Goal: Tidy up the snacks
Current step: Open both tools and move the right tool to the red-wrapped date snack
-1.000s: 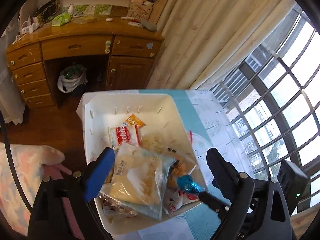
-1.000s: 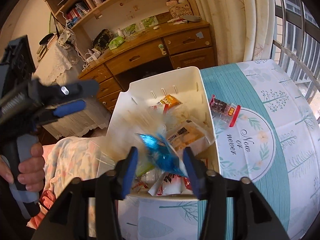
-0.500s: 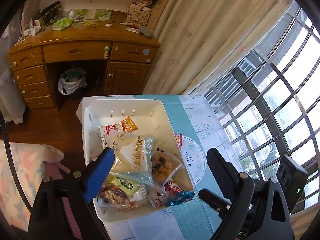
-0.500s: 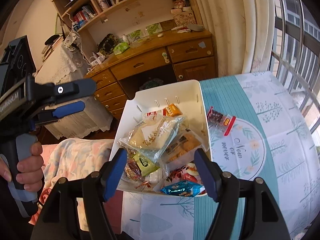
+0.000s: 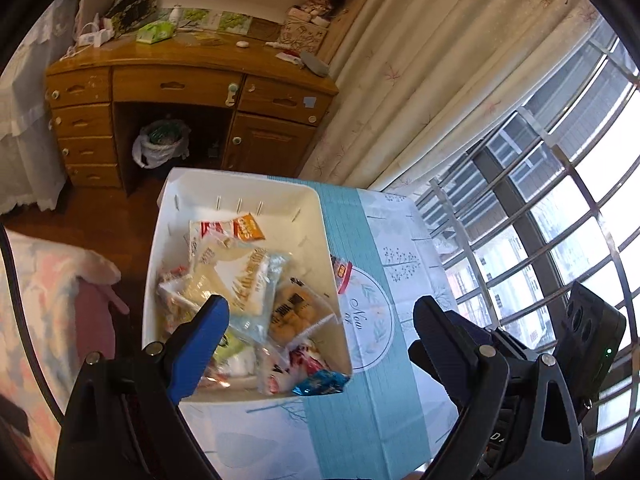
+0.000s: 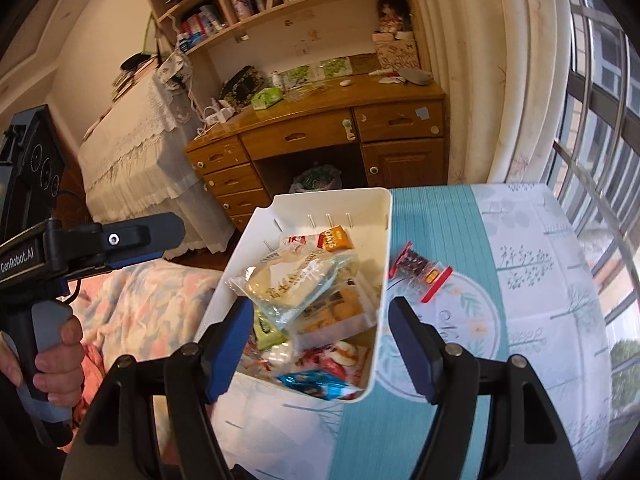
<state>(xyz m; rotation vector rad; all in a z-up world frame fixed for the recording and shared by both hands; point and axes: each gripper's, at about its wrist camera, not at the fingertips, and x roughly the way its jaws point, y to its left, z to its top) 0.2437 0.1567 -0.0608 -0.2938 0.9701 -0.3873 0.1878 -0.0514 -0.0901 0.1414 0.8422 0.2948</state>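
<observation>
Both grippers hang empty above the white snack bin

Nearest us, the right gripper [image 6: 320, 334] has just been opening its fingers, nothing between them; the left gripper [image 5: 320, 320] holds its fingers wide and empty. Below them the white bin [image 6: 382, 240] sits on the tree-print tablecloth [image 6: 532, 248], a blue foil snack [image 6: 310, 384] at its near wall. Just right of the bin lies a red-edged packet [image 6: 418, 272]. Beyond the bin stands a wooden desk [image 6: 320, 128].
</observation>
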